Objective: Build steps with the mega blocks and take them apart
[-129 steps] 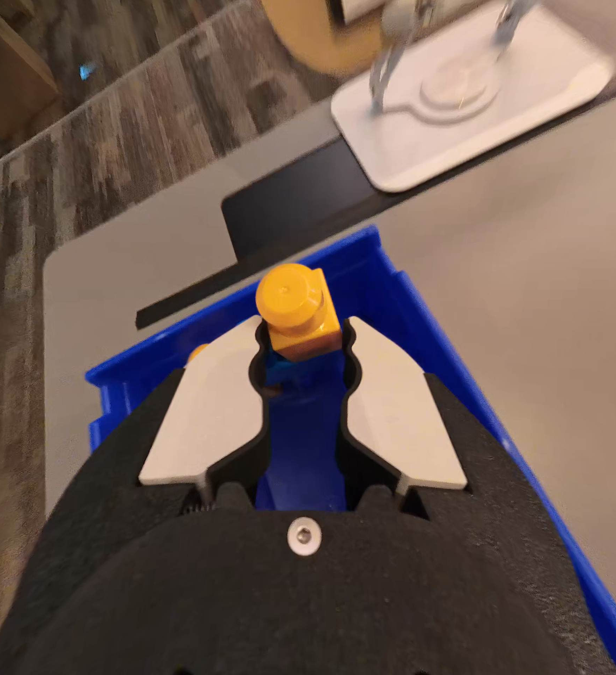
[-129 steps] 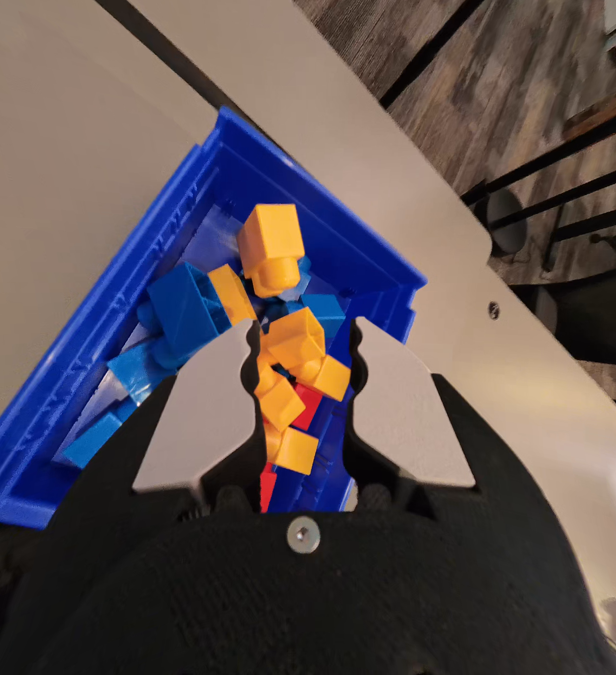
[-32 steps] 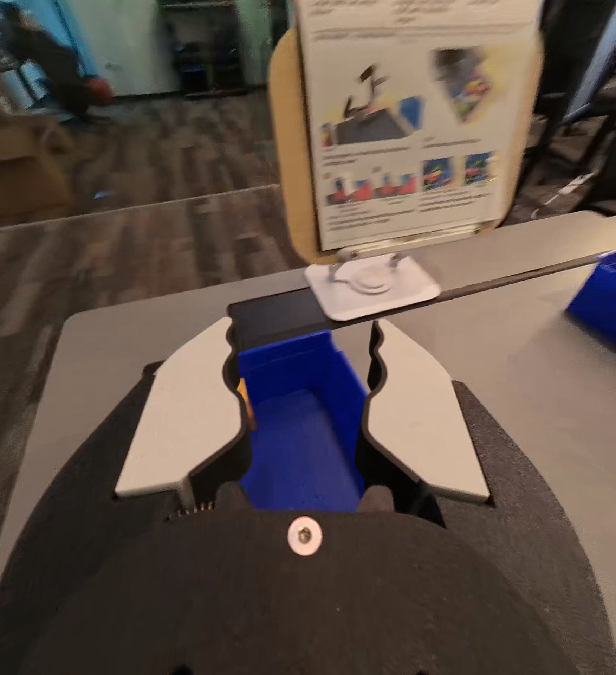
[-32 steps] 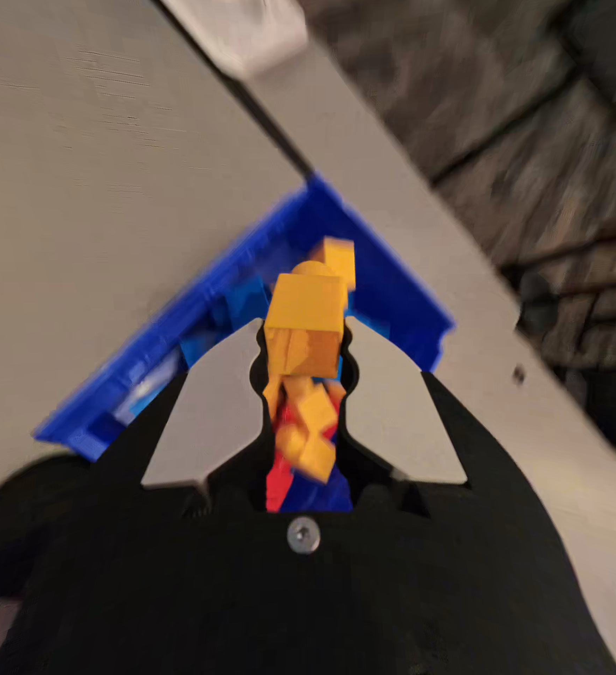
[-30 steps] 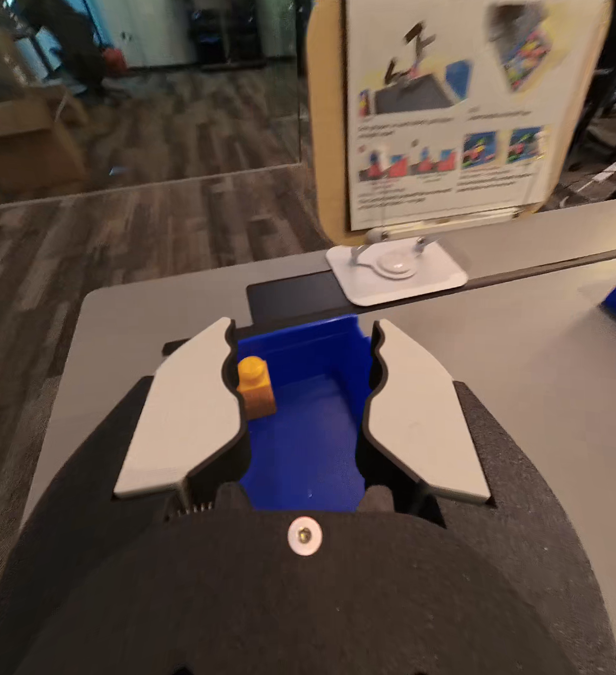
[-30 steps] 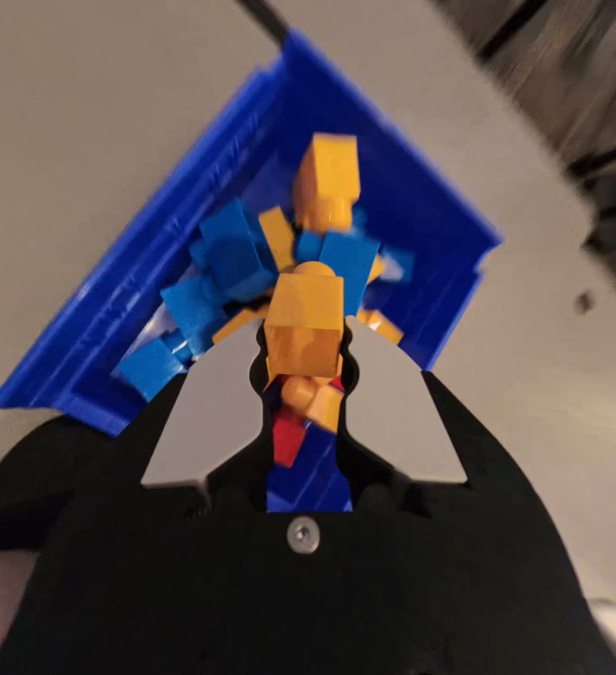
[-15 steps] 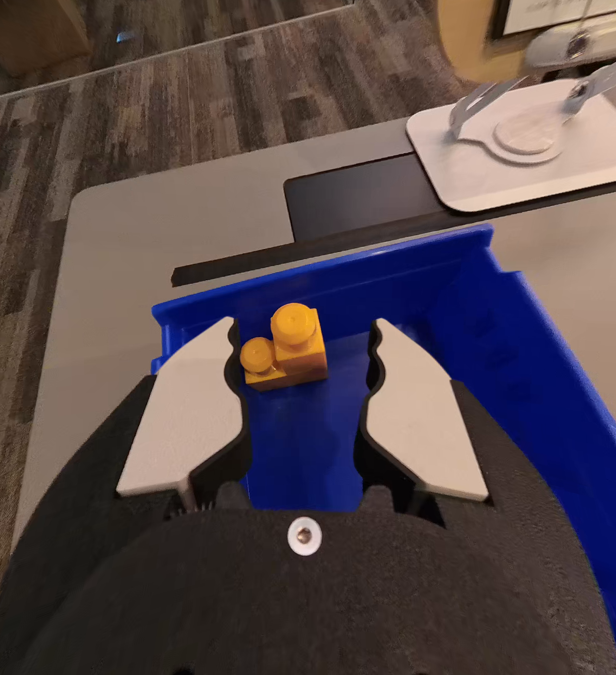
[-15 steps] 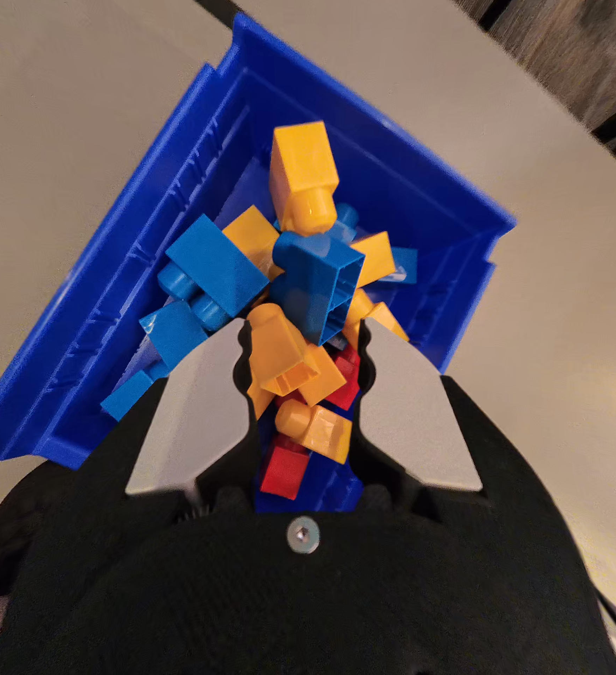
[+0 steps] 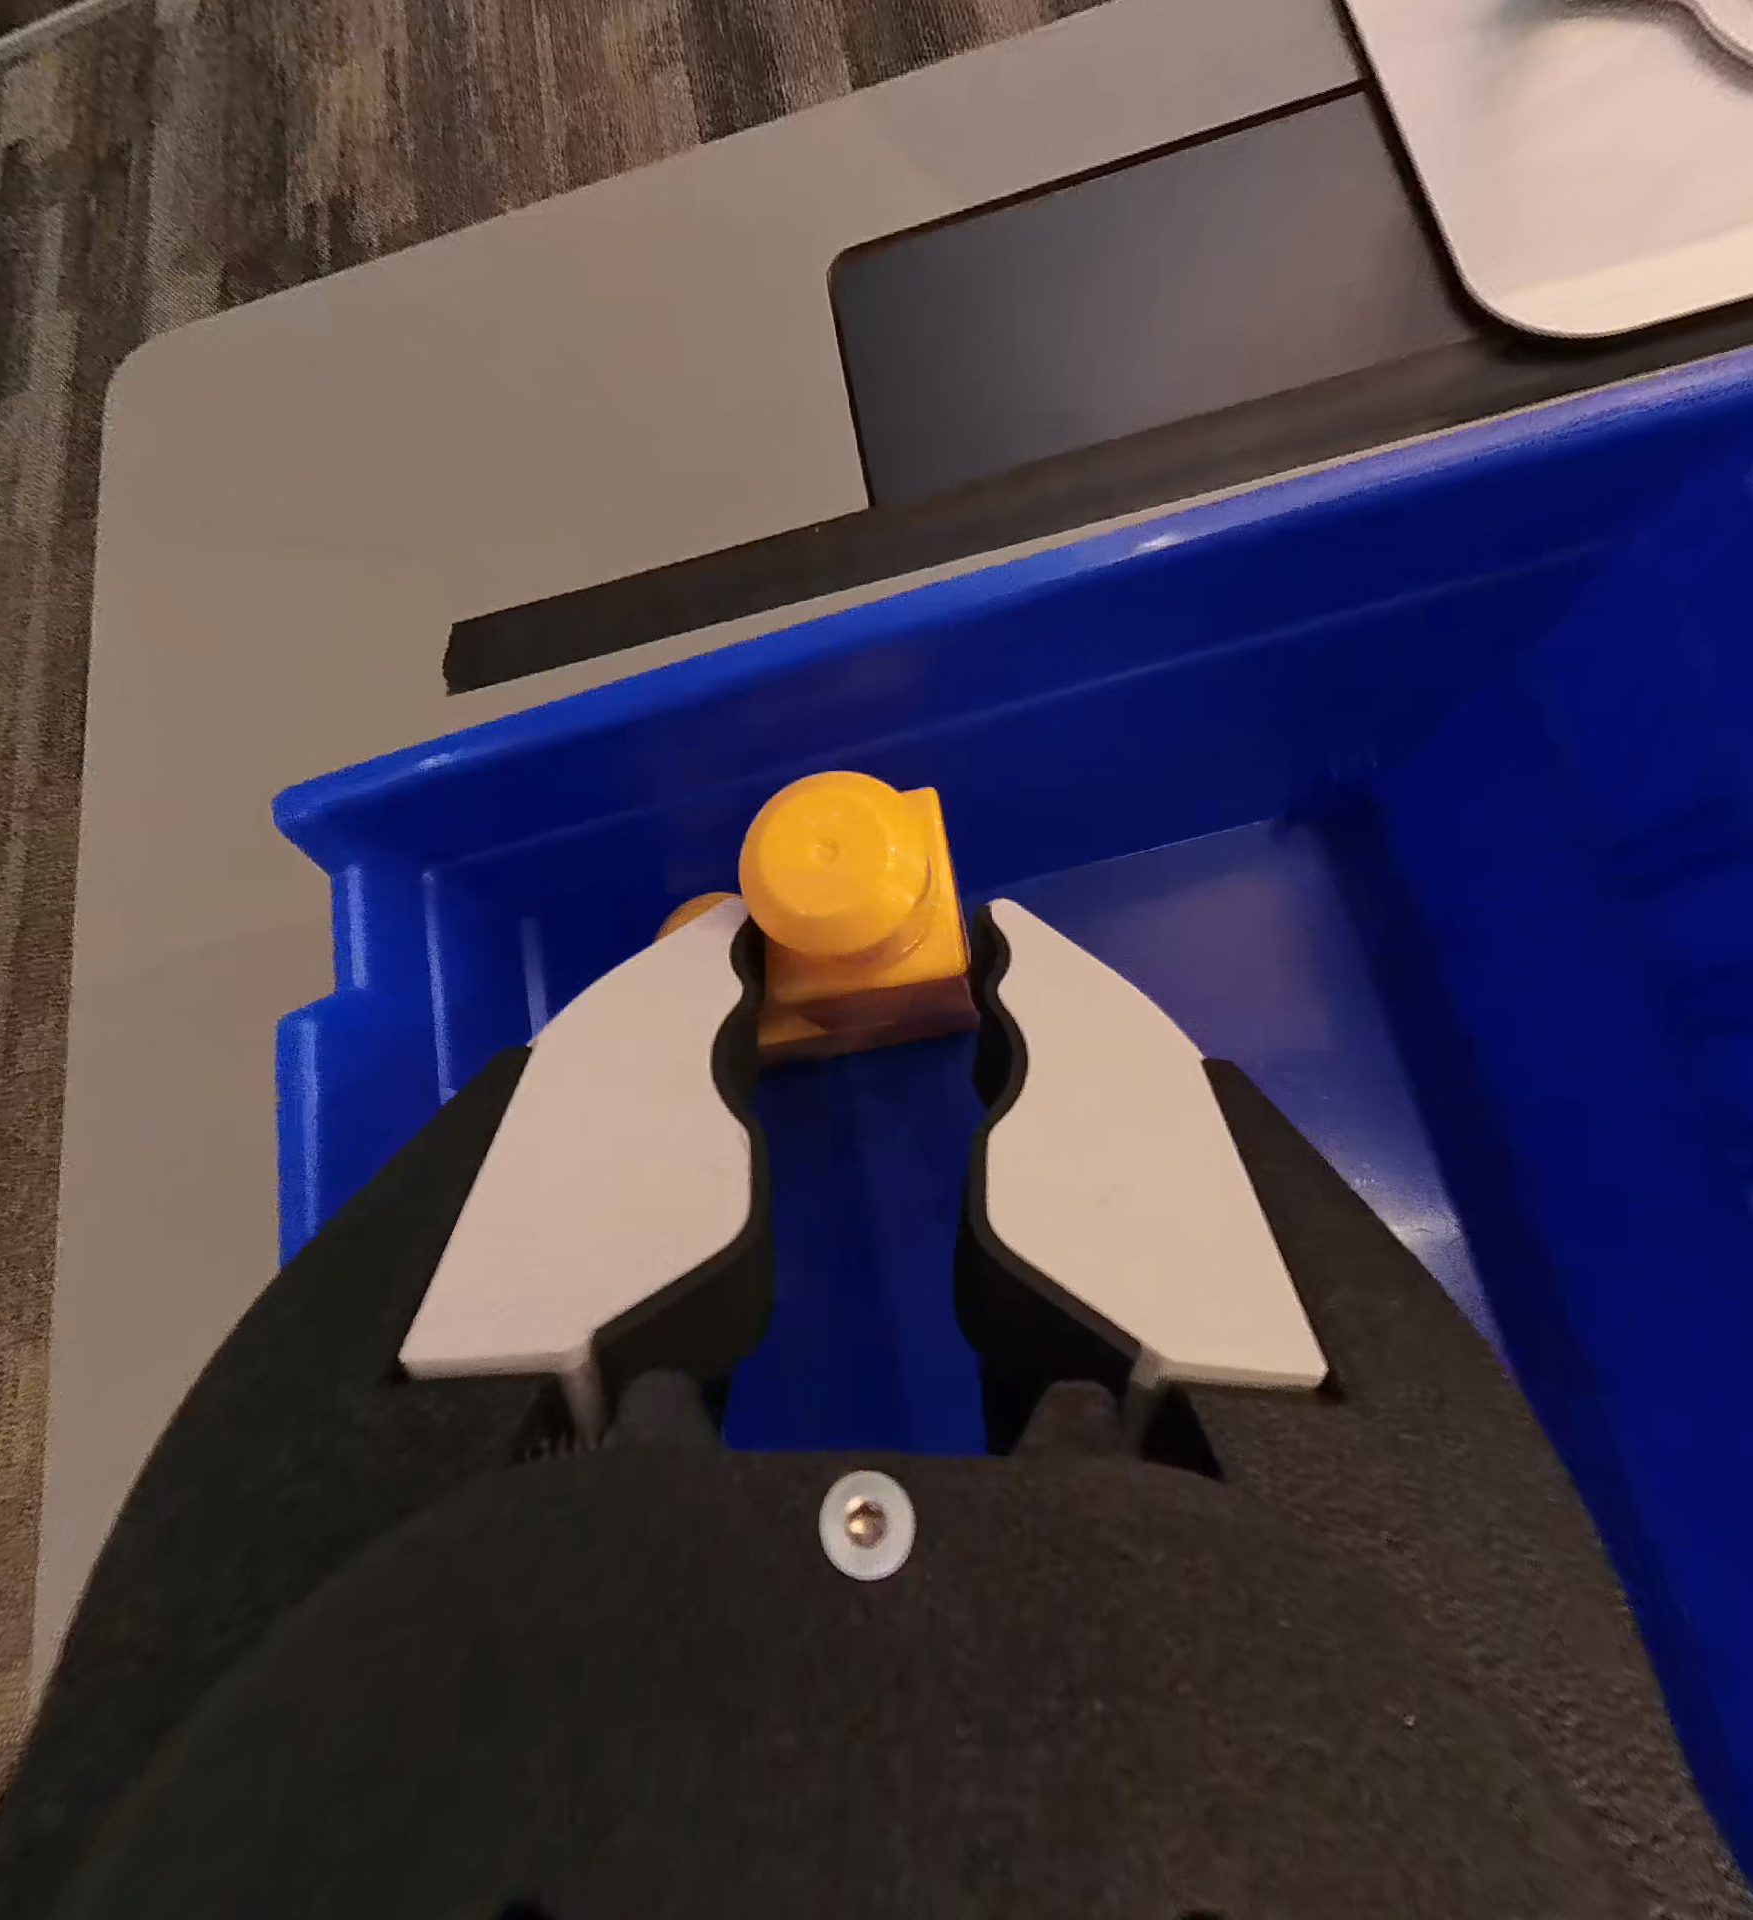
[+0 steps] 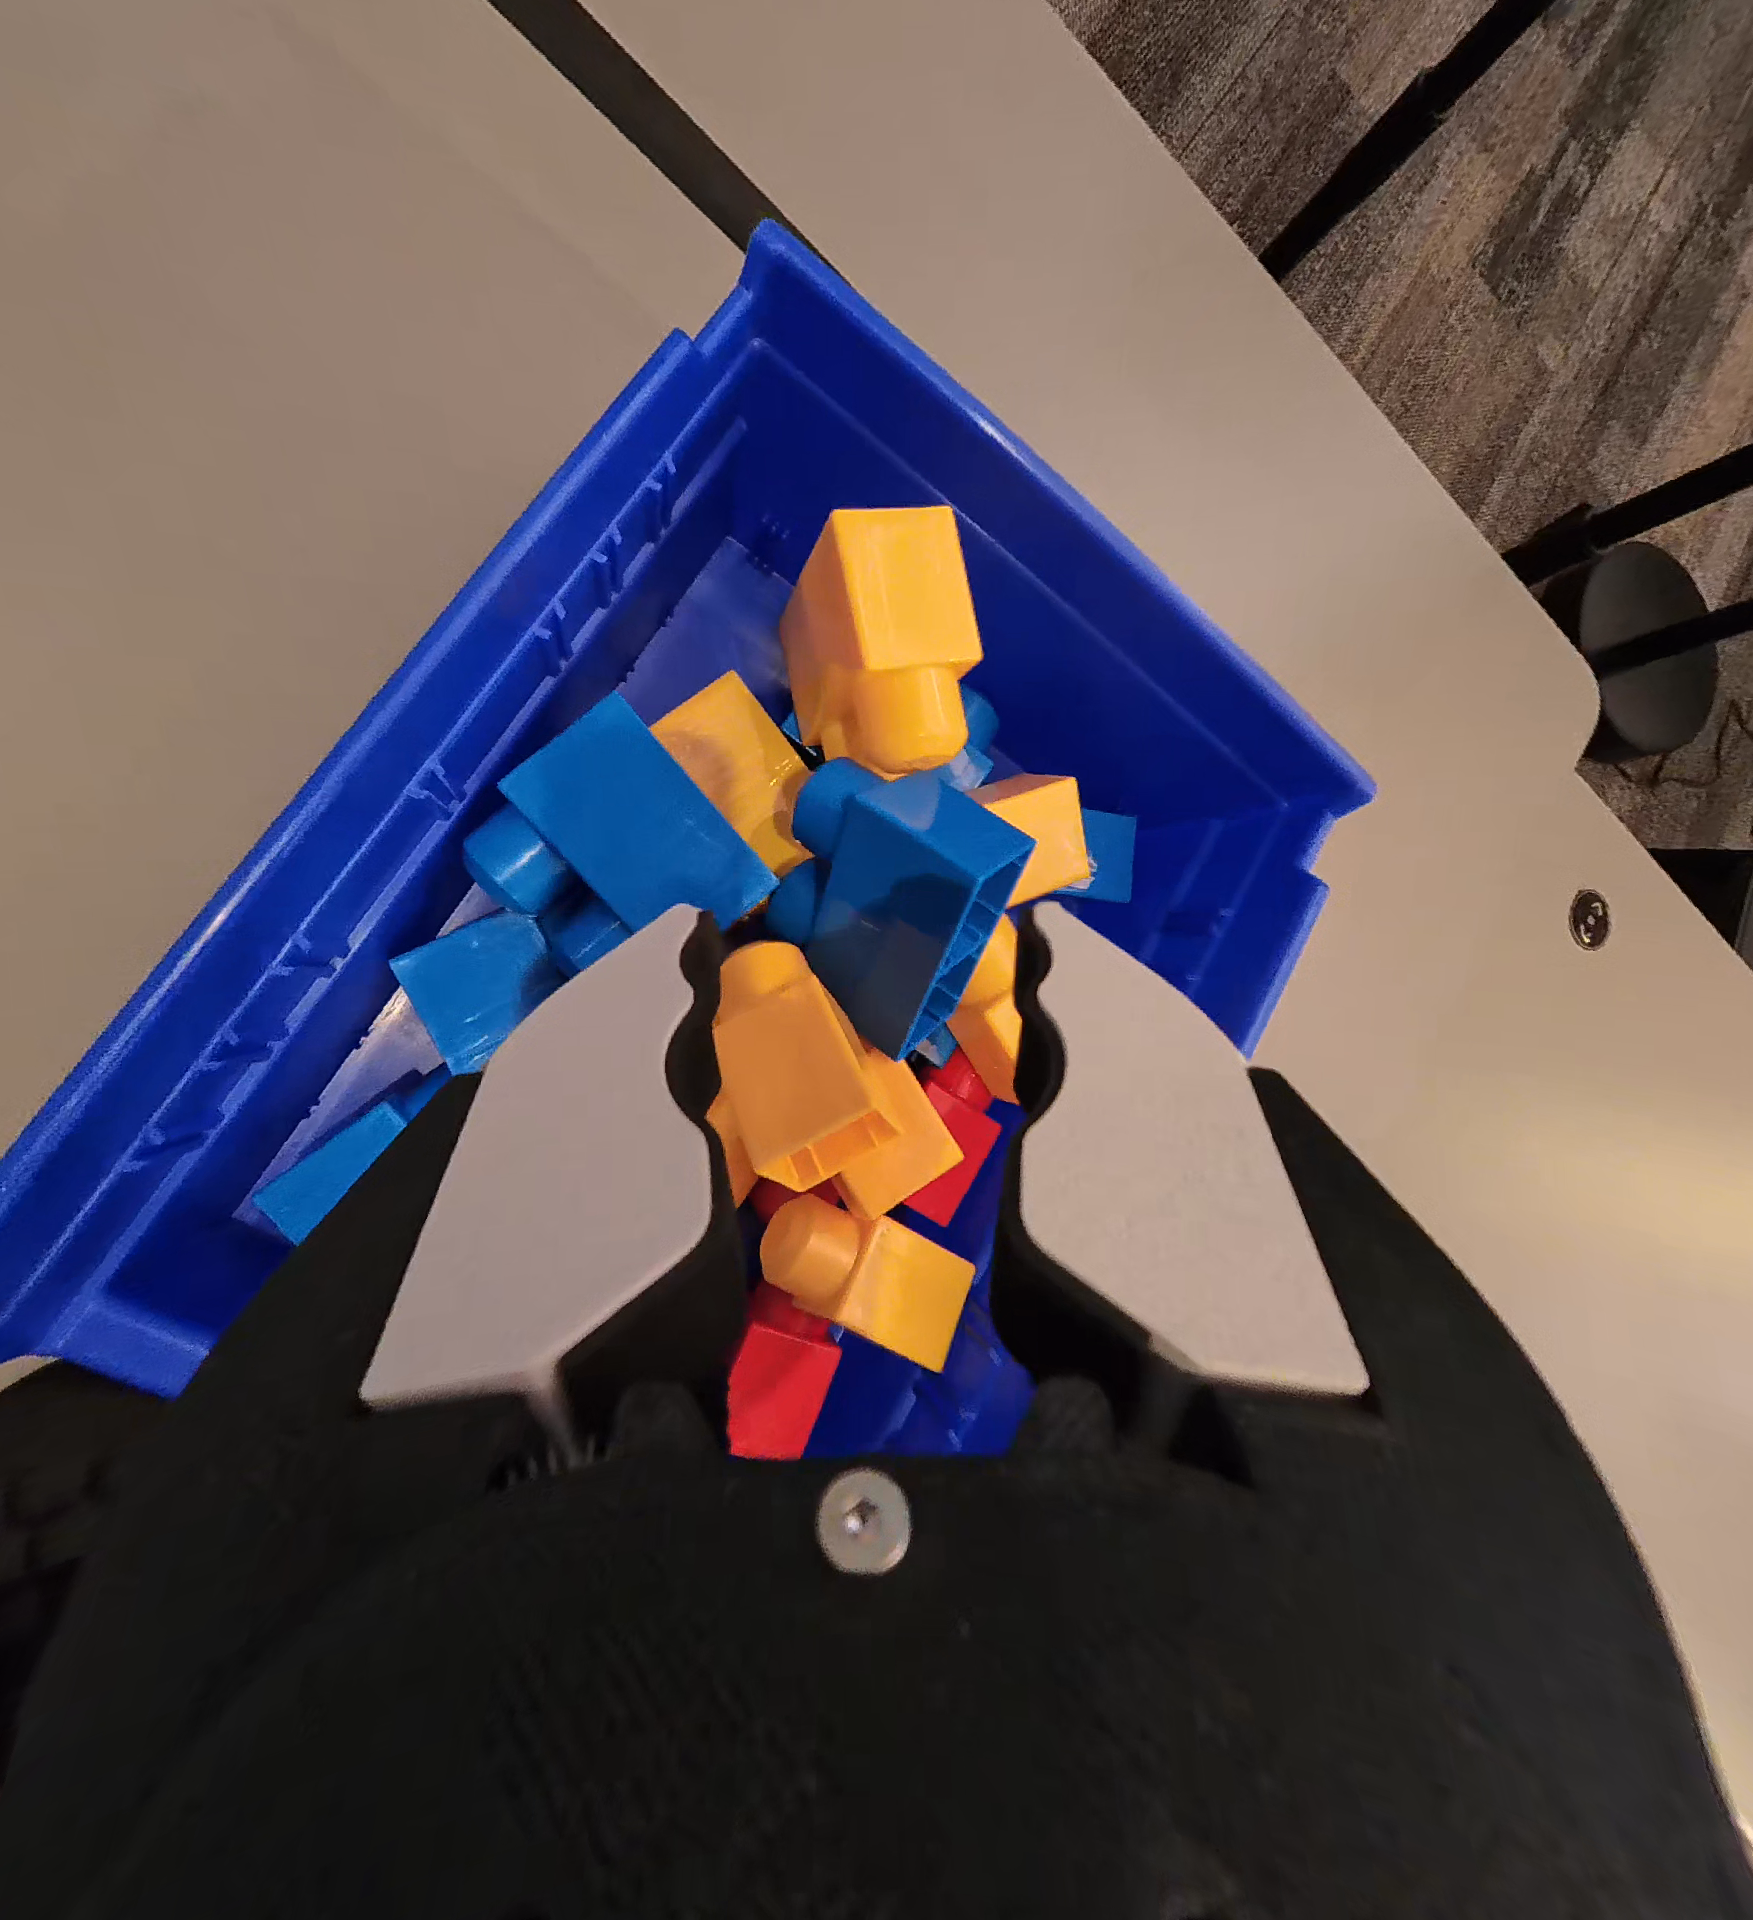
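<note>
In the left wrist view, my left gripper is shut on the upper orange block, which stands stud up by the far wall of a blue bin. A second orange stud shows beside it, mostly hidden behind the left finger. In the right wrist view, my right gripper is open and empty over another blue bin. That bin holds a loose pile of several orange, blue and red mega blocks.
A white stand base and a black panel lie on the grey table behind the left bin. The table's left edge and the floor are close. In the right wrist view, a black stool base stands past the table's edge. The tips of one gripper are about 70 centimetres away from the tips of the other.
My left gripper came down into the bin and closed on the upper orange block. My right gripper let its orange block go into the pile and stays open.
</note>
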A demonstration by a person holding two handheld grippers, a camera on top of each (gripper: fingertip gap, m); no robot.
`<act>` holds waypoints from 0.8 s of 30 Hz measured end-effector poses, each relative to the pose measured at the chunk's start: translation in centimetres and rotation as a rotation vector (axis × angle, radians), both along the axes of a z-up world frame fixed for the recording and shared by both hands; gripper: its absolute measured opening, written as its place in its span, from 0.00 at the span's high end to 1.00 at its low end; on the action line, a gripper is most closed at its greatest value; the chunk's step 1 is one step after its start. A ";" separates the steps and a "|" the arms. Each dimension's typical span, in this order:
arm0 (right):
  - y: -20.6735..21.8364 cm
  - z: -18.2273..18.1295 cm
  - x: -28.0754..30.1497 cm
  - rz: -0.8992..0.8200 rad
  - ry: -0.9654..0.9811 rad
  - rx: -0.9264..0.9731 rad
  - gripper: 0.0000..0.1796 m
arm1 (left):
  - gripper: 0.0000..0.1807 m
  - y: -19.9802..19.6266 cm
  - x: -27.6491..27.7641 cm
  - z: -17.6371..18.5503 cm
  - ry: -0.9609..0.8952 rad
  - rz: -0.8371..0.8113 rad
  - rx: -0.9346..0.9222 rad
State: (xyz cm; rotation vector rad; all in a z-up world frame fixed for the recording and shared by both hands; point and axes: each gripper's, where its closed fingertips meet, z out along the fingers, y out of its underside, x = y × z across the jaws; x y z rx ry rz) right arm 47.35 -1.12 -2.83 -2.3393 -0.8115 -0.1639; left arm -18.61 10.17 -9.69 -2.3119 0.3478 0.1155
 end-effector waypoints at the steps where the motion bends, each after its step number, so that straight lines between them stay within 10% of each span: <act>1: 0.0 -0.1 -0.1 0.004 -0.008 -0.004 0.69 | 0.79 -0.1 0.1 0.0 0.002 -0.008 -0.008; 11: 1.7 4.7 -1.8 -0.028 -0.089 0.228 0.69 | 0.79 -2.5 2.9 9.0 0.031 -0.089 0.192; 18: 0.2 12.9 -21.3 0.466 0.343 0.716 0.66 | 0.79 -9.6 14.3 18.9 -0.256 -0.440 0.409; 24: -6.2 10.1 -35.1 0.773 0.613 0.783 0.56 | 0.79 -15.4 23.5 20.7 -0.504 -0.736 0.367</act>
